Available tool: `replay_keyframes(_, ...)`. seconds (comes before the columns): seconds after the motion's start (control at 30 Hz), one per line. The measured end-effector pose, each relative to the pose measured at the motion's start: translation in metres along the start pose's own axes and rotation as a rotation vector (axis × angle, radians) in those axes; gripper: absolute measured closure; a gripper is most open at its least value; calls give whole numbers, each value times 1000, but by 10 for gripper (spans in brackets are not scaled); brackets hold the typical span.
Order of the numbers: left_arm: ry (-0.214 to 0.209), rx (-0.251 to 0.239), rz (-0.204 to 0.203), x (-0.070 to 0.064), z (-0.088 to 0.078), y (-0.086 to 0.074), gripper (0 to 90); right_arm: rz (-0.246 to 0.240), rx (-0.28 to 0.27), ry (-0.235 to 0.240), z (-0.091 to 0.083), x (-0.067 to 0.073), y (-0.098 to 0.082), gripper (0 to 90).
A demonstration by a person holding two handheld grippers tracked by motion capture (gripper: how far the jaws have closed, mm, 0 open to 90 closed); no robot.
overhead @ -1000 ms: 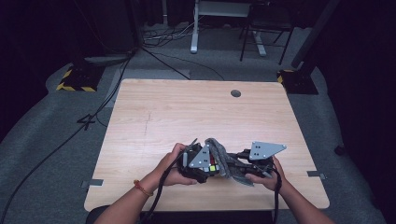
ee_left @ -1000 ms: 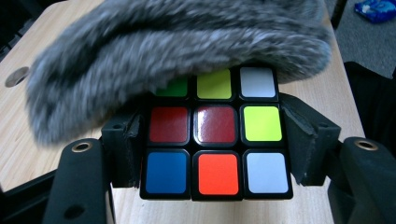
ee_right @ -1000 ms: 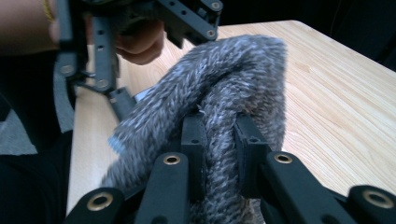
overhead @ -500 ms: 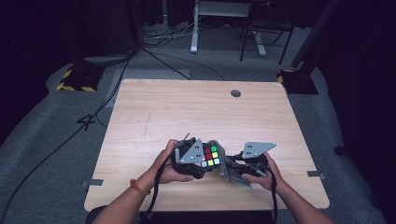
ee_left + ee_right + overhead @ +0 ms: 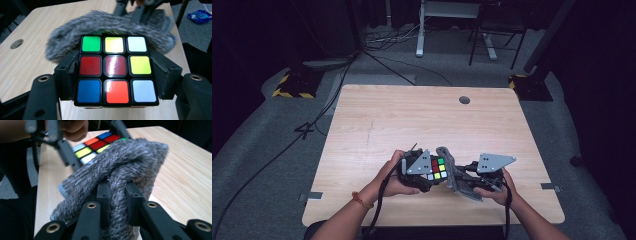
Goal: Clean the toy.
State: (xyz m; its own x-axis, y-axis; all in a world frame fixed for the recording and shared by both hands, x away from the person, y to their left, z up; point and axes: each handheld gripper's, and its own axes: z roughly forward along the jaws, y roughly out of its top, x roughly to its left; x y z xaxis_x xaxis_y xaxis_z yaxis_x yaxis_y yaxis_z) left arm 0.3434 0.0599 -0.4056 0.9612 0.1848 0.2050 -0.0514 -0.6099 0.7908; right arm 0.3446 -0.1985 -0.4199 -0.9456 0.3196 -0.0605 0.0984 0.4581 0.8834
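I'm gripping the cube (image 5: 116,70) in my left gripper (image 5: 424,172), low at the table's (image 5: 412,120) six o'clock. My right gripper (image 5: 117,202) is pinching the grey cloth (image 5: 117,167), which is pressing against the cube's far side. A grommet hole (image 5: 464,100) is sitting near one o'clock.
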Motion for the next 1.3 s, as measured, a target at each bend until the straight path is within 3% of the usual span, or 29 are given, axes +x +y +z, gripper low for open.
replay_keyframes(0.13, -1, -31, 12, -2, -4, 3, 334, 31, 53, -12, 5, -7, -5, 766)
replay_keyframes(0.27, 1, -61, -8, 1, -8, 2, 334, 60, 126, 4, 16, -12, -15, 766)
replay_keyframes(0.4, 31, -25, 1, 4, -8, -1, 334, 57, 168, 15, 22, -12, -17, 764)
replay_keyframes(0.57, 47, 27, -36, 12, 0, -15, 334, 54, 228, -11, 21, -19, -24, 748)
replay_keyframes(0.63, 54, 63, -40, 15, 4, -22, 334, 77, 237, -21, 18, -26, -29, 734)
replay_keyframes(0.7, 47, 75, -63, 18, 8, -27, 334, 72, 270, -58, 15, -34, -33, 725)
replay_keyframes(0.83, 42, 129, -73, 20, 16, -38, 334, 115, 298, -90, 12, -47, -43, 699)
replay_keyframes(0.97, 29, 152, -115, 23, 22, -47, 334, 135, 346, -137, 11, -56, -50, 648)
replay_keyframes(1.17, 19, 178, -131, 26, 27, -55, 332, 174, 358, -173, 7, -65, -55, 538)
replay_keyframes(1.3, 7, 204, -123, 24, 30, -58, 329, 173, 343, -184, 4, -65, -54, 523)
